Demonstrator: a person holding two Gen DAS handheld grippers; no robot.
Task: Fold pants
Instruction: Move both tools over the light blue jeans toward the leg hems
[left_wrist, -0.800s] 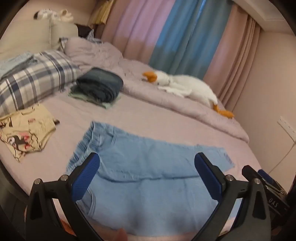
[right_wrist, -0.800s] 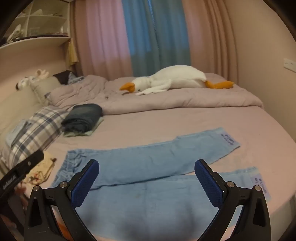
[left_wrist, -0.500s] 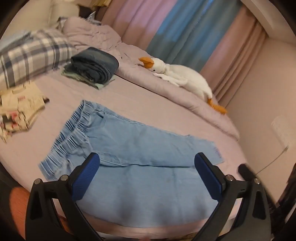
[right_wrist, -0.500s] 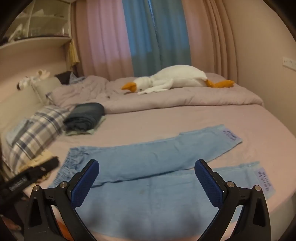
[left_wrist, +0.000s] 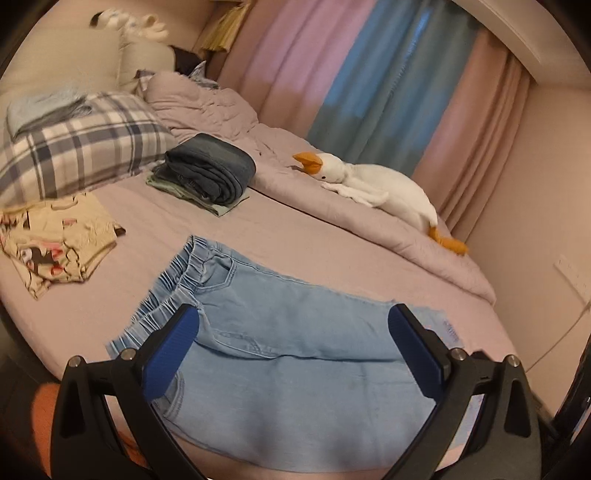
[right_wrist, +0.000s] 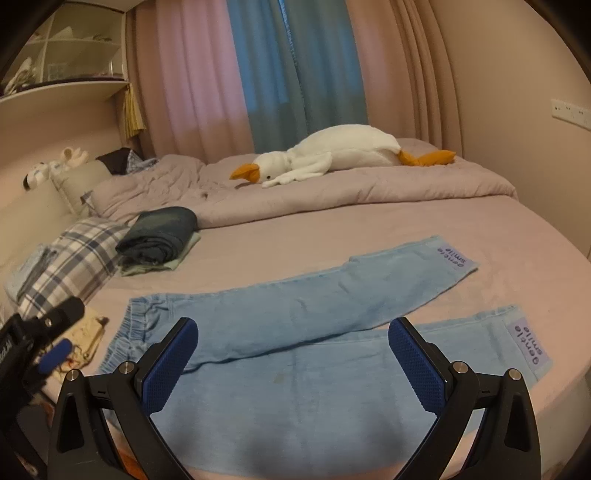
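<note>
The pants (left_wrist: 295, 354) lie flat on the bed (left_wrist: 295, 240), along its near edge, just ahead of both hand-held grippers. The left hand-held gripper (left_wrist: 293, 350) hovers over the upper part of the pants, near the waistband (left_wrist: 173, 288), its blue pads (left_wrist: 170, 354) spread wide with nothing between them. The right hand-held gripper (right_wrist: 293, 360) hangs above the near leg, likewise spread and holding nothing; the left hand-held gripper (right_wrist: 40, 343) shows at the left margin of the right wrist view.

The pants (right_wrist: 314, 332) are pale blue denim with a gathered elastic waistband pointing toward the plaid pillow (left_wrist: 74, 151). The two legs splay apart toward the cuffs; each cuff carries a lilac label (right_wrist: 528, 343) reading "gentle smile". The far leg angles away across the bed, and the near leg runs close along the near edge.

Bare sheet lies beyond the pants up to the bunched quilt (right_wrist: 351, 188), where a plush goose (right_wrist: 332, 155) rests. A folded dark stack (left_wrist: 210, 170) sits near the pillow, well apart from the pants, and a printed cream garment (left_wrist: 55, 240) lies near the left edge.
</note>
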